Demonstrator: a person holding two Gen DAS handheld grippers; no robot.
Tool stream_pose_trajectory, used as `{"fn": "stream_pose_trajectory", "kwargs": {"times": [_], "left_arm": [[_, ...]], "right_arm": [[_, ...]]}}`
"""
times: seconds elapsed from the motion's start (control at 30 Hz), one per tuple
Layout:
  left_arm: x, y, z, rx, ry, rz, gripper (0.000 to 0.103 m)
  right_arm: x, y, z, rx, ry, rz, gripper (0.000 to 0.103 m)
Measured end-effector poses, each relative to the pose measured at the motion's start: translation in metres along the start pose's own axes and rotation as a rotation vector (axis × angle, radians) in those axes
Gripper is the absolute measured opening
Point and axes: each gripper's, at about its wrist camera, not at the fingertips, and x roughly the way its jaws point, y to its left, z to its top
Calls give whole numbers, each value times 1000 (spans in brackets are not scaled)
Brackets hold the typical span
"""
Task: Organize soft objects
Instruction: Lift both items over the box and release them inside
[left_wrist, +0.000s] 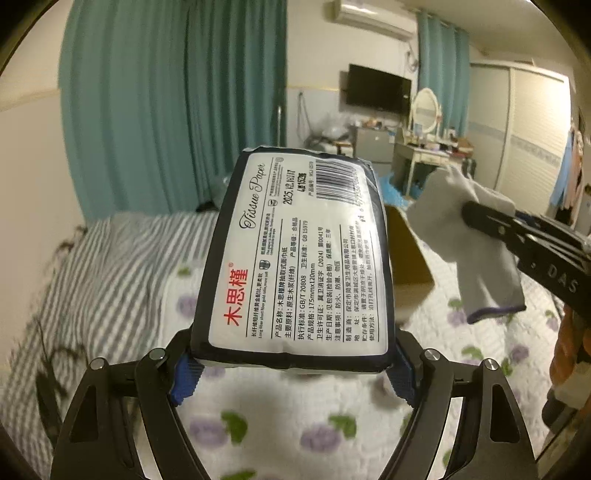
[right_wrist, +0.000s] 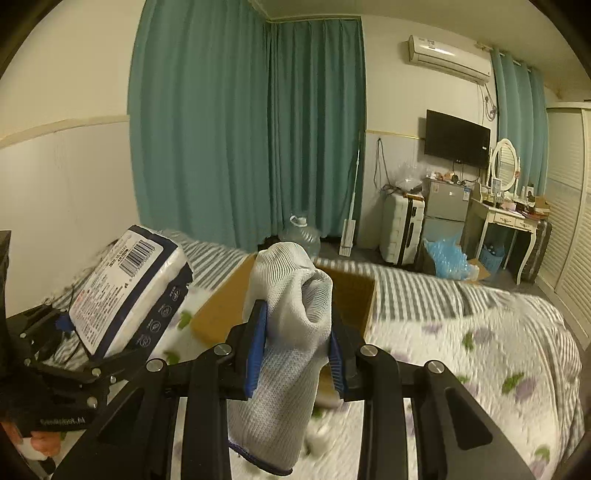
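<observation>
Transport step, both loads airborne over the bed. Left gripper (left_wrist: 291, 365) jaws pinch the near end of a navy-and-white plastic-wrapped tissue pack (left_wrist: 295, 254). Right gripper (right_wrist: 297, 354) jaws pinch a white knit glove with blue cuff (right_wrist: 284, 369). Brown cardboard box (right_wrist: 229, 306) lies open just beyond; next move, judged: lower each load in and spread the jaws.

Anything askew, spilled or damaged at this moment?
Nothing stands out. The left tool grips the navy-and-white plastic tissue pack, intact; the right tool pinches the grey knitted sock above the open brown cardboard box.
</observation>
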Motion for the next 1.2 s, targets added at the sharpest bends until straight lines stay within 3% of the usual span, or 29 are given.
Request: {"fn": "stream_pose_trajectory", "kwargs": {"times": [0.23,0.5,0.57,0.6,0.63,0.67,0.9,1.2], "left_arm": [[60,-20,48,64,6,32,81],[156,-38,55,143,56,75,82],[173,-40,55,150,67,70,84],[180,-40,55,148,76,67,84],[185,-41,56,146,84,68,84],[190,-41,57,149,98,73,84],[179,-46,54,151,149,59,85],[99,-49,83,142,56,29,85]], "right_arm": [[83,-31,28,19,24,17,30],[169,-58,5,73,66,55,33],[176,-61,1,86,68,54,40],[177,-64,0,88,61,49,55],[175,-66,1,93,46,31,78],[170,-68,1,102,28,13,86],[116,-70,11,134,-19,-26,92],[21,-47,46,25,-67,-100,94]]}}
